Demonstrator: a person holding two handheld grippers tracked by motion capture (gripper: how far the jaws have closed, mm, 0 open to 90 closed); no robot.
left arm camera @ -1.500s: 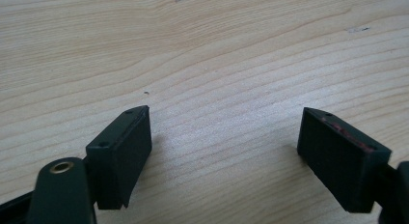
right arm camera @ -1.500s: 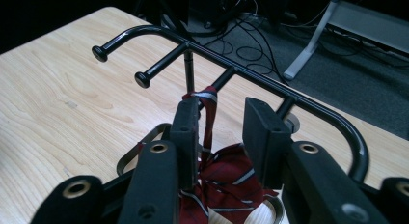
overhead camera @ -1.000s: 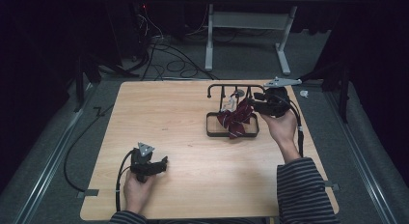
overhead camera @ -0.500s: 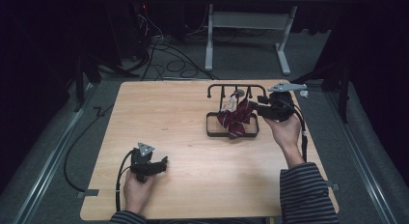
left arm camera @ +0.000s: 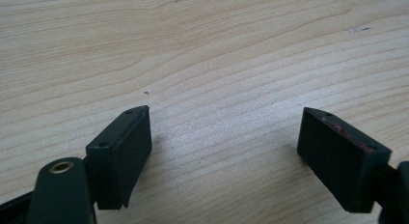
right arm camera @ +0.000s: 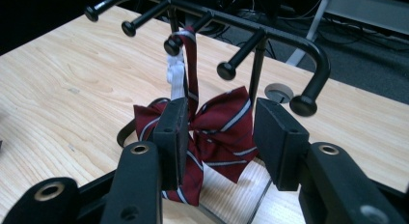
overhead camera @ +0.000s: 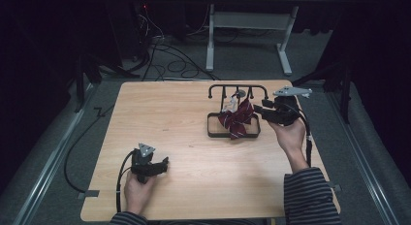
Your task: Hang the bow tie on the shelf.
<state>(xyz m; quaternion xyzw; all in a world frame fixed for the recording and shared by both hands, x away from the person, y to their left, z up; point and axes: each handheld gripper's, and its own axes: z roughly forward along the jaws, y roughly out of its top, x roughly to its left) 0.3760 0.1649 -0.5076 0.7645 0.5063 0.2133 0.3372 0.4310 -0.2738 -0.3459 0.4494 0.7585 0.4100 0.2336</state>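
A maroon striped bow tie (overhead camera: pixel 237 120) (right arm camera: pixel 226 132) hangs by its strap from a peg (right arm camera: pixel 172 44) of a black wire rack (overhead camera: pixel 237 88) (right arm camera: pixel 289 35) at the table's far right. A white clasp (right arm camera: pixel 176 72) sits on the strap. My right gripper (overhead camera: pixel 258 111) (right arm camera: pixel 222 113) is level at the rack's right side and open. Its jaws stand on either side of the tie's right wing, and the pads do not press on it. Near the front left my left gripper (overhead camera: pixel 164 164) (left arm camera: pixel 224 151) rests low over bare wood, open and empty.
The wooden table (overhead camera: pixel 169 118) has a round cable hole (right arm camera: pixel 279 92) just behind the rack. The rack's base frame (overhead camera: pixel 213 133) lies flat on the wood. Cables and a grey desk frame (overhead camera: pixel 211 40) are on the floor beyond the far edge.
The right gripper has drawn back a little to the right, away from the bow tie, which stays hanging on the rack. The left gripper has not moved.
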